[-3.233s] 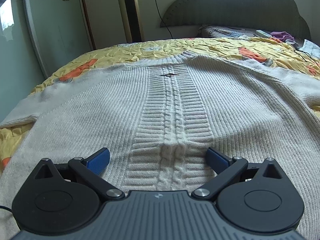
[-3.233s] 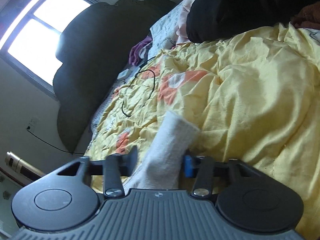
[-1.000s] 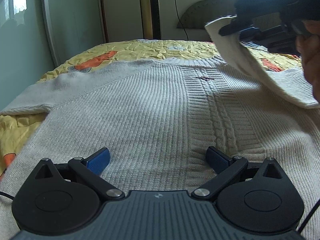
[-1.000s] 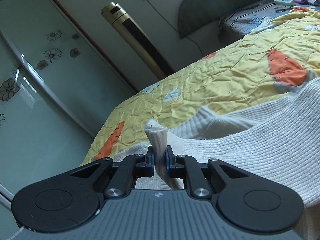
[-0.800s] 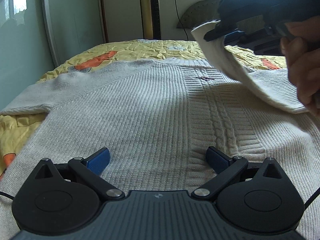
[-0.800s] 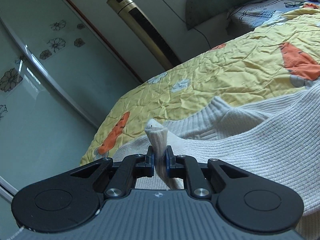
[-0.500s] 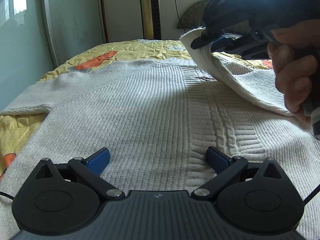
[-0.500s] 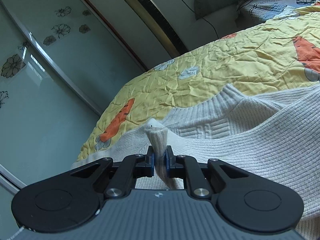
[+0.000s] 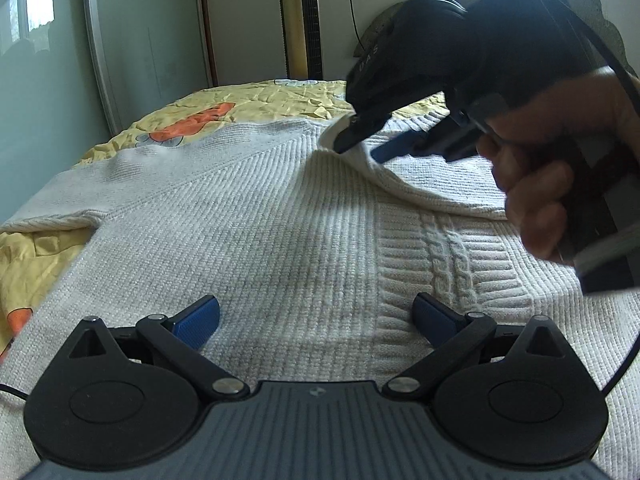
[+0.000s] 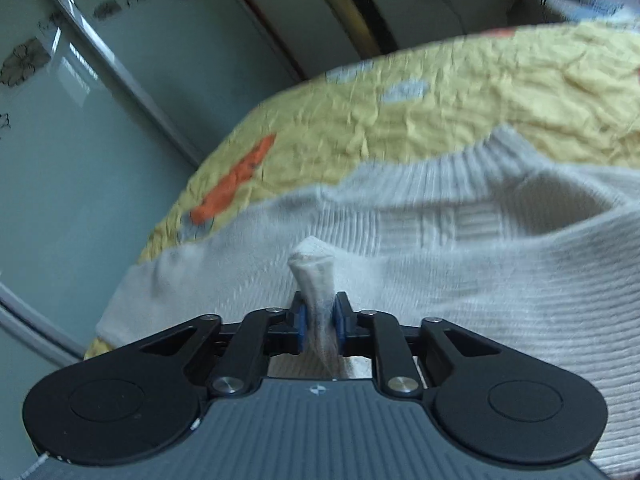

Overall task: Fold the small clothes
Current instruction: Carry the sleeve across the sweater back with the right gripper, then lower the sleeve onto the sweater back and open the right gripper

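Cream cable-knit sweater (image 9: 280, 232) flat on bed, sleeve (image 9: 420, 184) folded across.

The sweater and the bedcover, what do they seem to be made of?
Sweater: looks like a thick cream knit, wool or acrylic, I cannot tell which; ribbed rows and a cable braid down the middle show it, with a matte, slightly fuzzy surface. Bedcover: looks like thin woven cotton or a blend, yellow with orange print; fine sharp crinkles, no sheen.

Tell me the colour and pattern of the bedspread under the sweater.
The bedspread is yellow with orange patches and small pale ones, crinkled; the right wrist view shows it best.
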A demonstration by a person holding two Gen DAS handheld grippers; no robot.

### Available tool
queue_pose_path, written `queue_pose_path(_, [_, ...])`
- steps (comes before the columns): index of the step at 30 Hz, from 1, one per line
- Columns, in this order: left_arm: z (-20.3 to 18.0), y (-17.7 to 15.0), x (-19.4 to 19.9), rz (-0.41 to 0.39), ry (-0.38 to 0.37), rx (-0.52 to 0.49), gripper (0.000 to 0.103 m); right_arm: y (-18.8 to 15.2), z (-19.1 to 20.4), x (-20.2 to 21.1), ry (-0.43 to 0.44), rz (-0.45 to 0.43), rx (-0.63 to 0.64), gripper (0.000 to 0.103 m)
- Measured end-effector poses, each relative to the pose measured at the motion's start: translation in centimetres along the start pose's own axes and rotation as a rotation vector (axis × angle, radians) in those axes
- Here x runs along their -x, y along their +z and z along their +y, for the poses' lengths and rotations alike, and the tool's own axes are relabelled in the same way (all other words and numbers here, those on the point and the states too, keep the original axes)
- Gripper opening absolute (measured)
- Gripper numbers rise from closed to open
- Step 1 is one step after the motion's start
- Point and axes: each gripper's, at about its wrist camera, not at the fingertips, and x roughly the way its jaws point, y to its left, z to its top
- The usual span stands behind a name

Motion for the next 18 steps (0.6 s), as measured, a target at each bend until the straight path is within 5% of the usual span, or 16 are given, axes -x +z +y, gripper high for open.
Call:
queue_pose_path(3, [0.0, 0.0, 0.0, 0.000, 0.000, -0.001, 0.103, -0.8, -0.4, 0.6, 0.026, -0.008, -0.013, 0.041])
queue_pose_path(9, [0.0, 0.0, 0.0, 0.000, 0.001, -0.001, 0.103, -1.5, -1.5, 4.2, 0.063, -0.071, -0.041, 0.041])
queue_pose_path(12, [0.0, 0.1, 0.0, -0.001, 0.001, -0.001, 0.103, -2.0, -2.2, 4.0, 0.047, -0.016, -0.049, 0.053])
queue_pose_path(14, [0.0, 0.1, 0.0, -0.001, 0.001, -0.001, 0.103, -2.6, -2.6, 3.2, 0.008, 0.027, -0.042, 0.051])
queue_pose_path(18, [0.1, 0.1, 0.0, -0.002, 0.001, -0.001, 0.103, -3.1, -2.0, 4.4, 0.038, -0.023, -0.023, 0.053])
